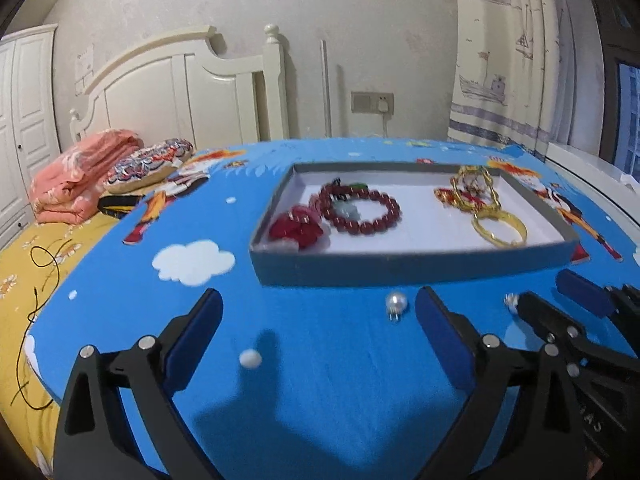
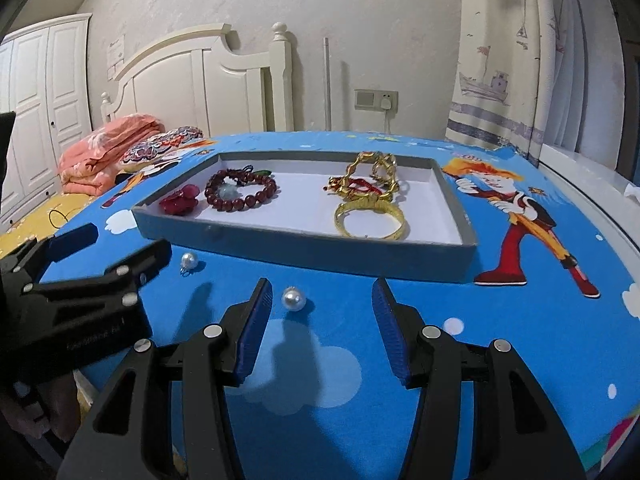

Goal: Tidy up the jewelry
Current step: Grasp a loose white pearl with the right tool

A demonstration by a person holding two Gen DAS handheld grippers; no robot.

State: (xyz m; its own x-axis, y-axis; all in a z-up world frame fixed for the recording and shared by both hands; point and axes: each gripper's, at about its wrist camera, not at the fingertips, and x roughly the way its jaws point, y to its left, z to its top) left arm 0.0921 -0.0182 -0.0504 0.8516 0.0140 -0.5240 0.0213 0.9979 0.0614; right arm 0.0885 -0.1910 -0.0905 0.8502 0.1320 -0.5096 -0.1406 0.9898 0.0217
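Note:
A grey shallow tray [image 1: 400, 270] [image 2: 304, 248] with a white floor lies on the blue cartoon cloth. Its left half holds a red bead bracelet [image 1: 360, 228] [image 2: 236, 204] and a red flower piece [image 1: 296, 228] [image 2: 180, 199]. Its right half holds a gold bangle [image 1: 508, 240] [image 2: 370, 203] and a gold chain [image 1: 476, 184] [image 2: 376, 164]. Two pearl earrings lie on the cloth in front of the tray. One pearl [image 1: 396, 304] [image 2: 189, 260] sits just inside my open left gripper's [image 1: 318, 306] [image 2: 128, 240] right finger. The other pearl [image 2: 294, 299] [image 1: 510, 300] lies between the fingers of my open right gripper [image 2: 320, 286] [image 1: 546, 290], near the left one.
The two grippers stand side by side, close together. A bed with a folded pink quilt [image 1: 80, 172] [image 2: 108, 144], a patterned pillow [image 1: 148, 164] and a black cable [image 1: 40, 280] lies to the left. A white window sill [image 2: 580, 184] borders the table's right edge.

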